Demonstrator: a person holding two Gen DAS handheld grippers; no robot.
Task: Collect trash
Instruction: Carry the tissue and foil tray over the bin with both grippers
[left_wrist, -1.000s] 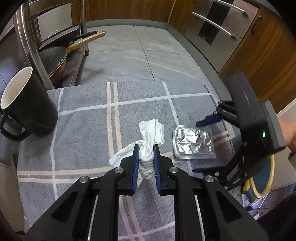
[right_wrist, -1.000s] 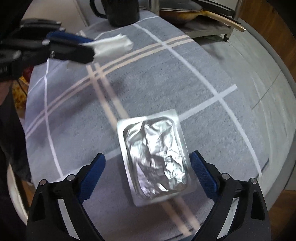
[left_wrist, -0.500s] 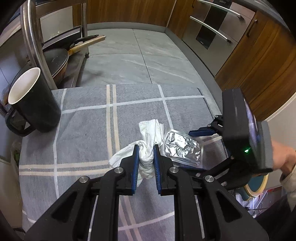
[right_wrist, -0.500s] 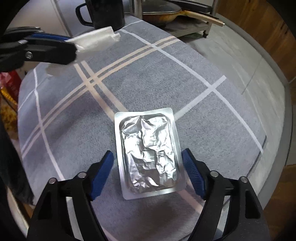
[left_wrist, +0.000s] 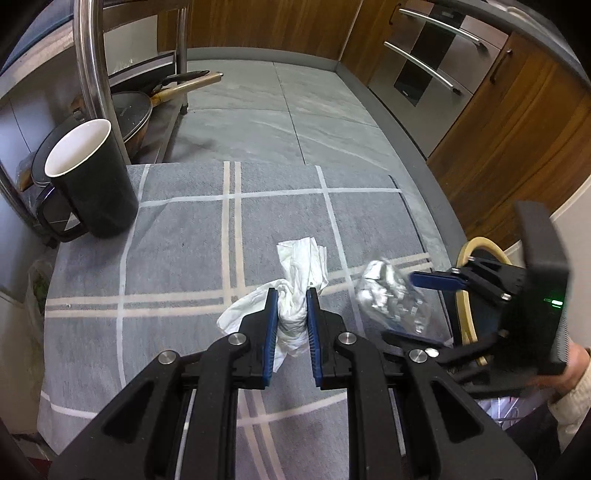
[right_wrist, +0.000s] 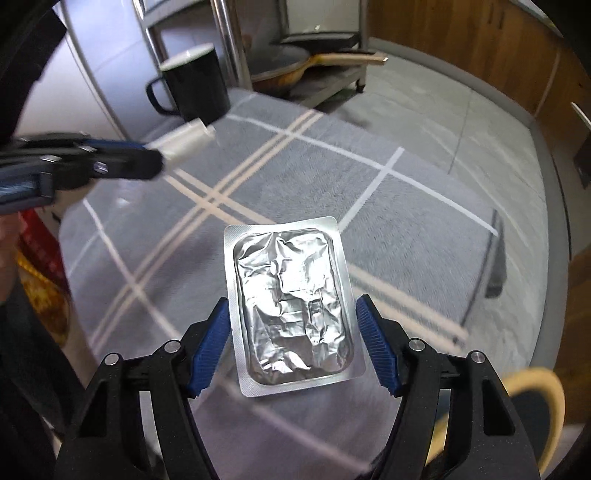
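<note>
Clamping a crumpled white tissue (left_wrist: 295, 295) between its blue pads, the left gripper (left_wrist: 289, 317) has its jaws drawn in tight on the wad, with loose paper spilling out above and to the left of the fingers. It hangs over a grey checked cloth (left_wrist: 184, 258) that covers the table. Off to its right, the right gripper (right_wrist: 293, 343) has its jaws set wide, and a silver foil blister pack (right_wrist: 291, 306) sits between the two blue pads; both pads look right up against the pack's long edges, though whether they truly pinch it I cannot tell from the right wrist view. The pack shows flat and face up there, foil wrinkled, over the near right part of the cloth. In the left wrist view it appears tilted and blurred beside the right tool. A black mug (left_wrist: 92, 181) with a white inside stands at the cloth's far left corner, well apart from both pieces of trash
</note>
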